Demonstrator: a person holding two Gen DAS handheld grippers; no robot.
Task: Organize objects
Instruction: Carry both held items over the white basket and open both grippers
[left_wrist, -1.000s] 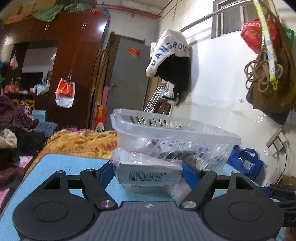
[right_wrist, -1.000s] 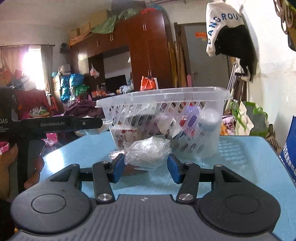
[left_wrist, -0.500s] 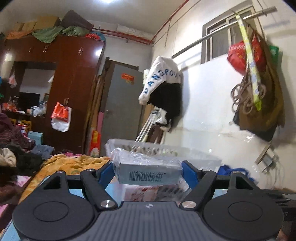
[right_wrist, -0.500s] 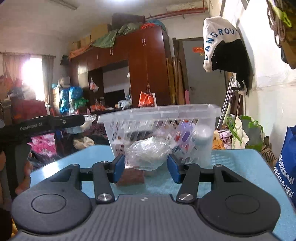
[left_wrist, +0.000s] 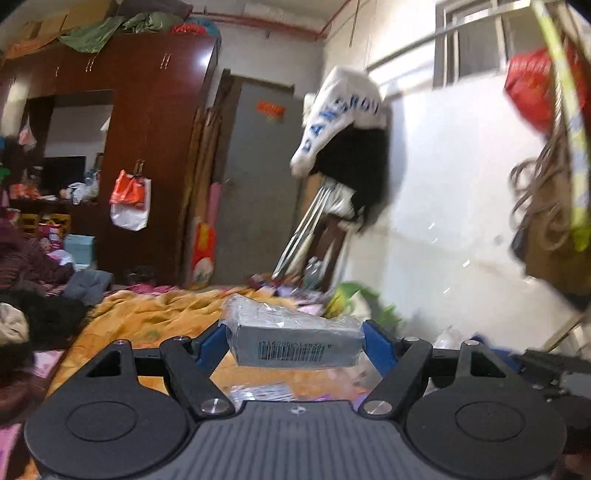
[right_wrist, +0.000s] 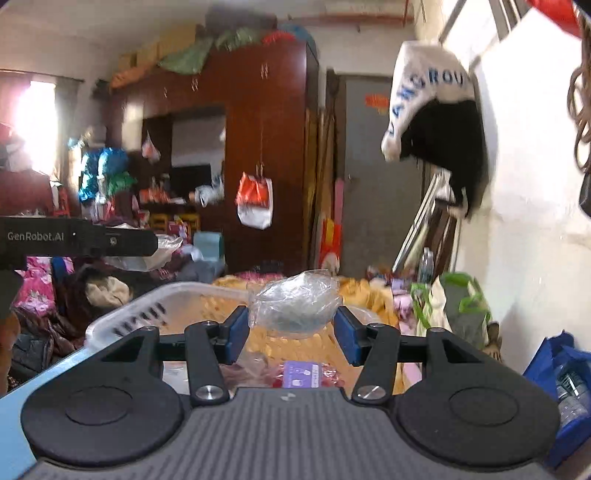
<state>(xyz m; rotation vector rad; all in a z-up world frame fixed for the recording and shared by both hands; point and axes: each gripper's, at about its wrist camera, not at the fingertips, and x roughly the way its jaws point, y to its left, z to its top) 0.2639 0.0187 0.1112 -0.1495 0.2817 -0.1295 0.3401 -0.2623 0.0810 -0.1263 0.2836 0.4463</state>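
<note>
Cluttered bedroom, blue worktop (right_wrist: 14, 435), white basket (right_wrist: 155, 306) just below both loads.
Left gripper (left_wrist: 295, 341) clamping box (left_wrist: 295, 347), long axis crosswise; right gripper (right_wrist: 291, 332) clamping bag (right_wrist: 295, 306), over basket.

A blue table (right_wrist: 22, 391) shows at the lower left edge, and a white slotted plastic basket (right_wrist: 147, 310) stands on it, holding packets; beyond lies a bed under a rumpled orange blanket (left_wrist: 147, 317)
</note>
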